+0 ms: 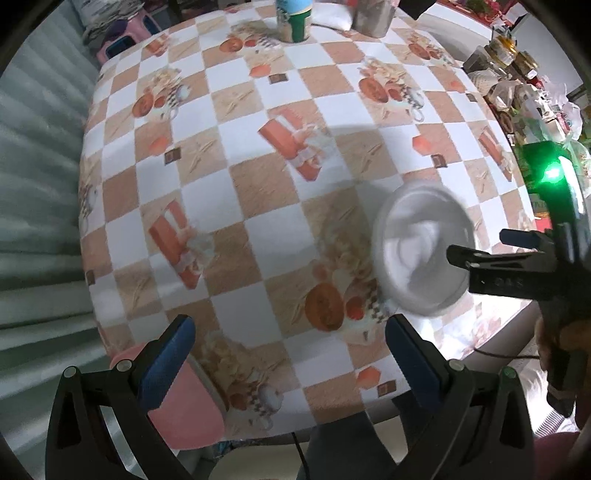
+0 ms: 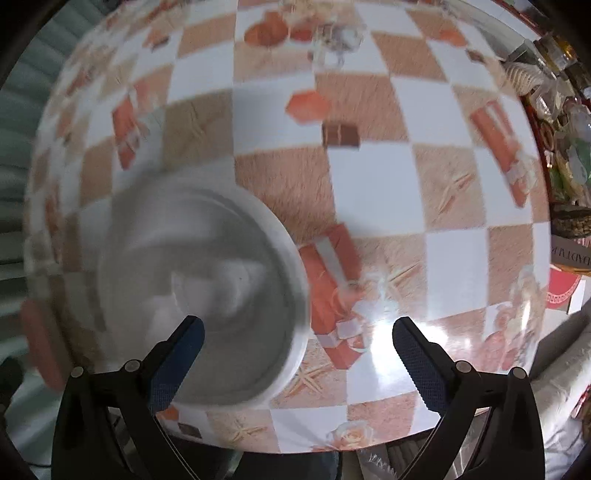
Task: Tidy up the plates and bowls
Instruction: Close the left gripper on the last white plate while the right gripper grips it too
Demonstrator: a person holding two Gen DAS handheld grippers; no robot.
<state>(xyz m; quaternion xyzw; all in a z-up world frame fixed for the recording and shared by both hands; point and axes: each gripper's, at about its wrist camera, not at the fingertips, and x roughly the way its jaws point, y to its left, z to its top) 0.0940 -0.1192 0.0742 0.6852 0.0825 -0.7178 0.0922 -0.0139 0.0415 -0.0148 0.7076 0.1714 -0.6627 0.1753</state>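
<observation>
Left wrist: both hand-held grippers spread, empty; bowl [image 1: 421, 254] near table [image 1: 258, 206] right edge.

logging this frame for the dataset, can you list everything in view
bowl: 1, white, on the table near its front edge, blurred
pink item: 1, pink, front left table edge, behind the left fingers, unclear what
tablecloth: 1, checked white and tan, orange prints, covers table
can: 1, green and blue, far edge
clutter: several, mixed colours, right of table
left hand-held gripper: 1, black, blue pads, open
right hand-held gripper: 1, black, blue pads, open over bowl
</observation>
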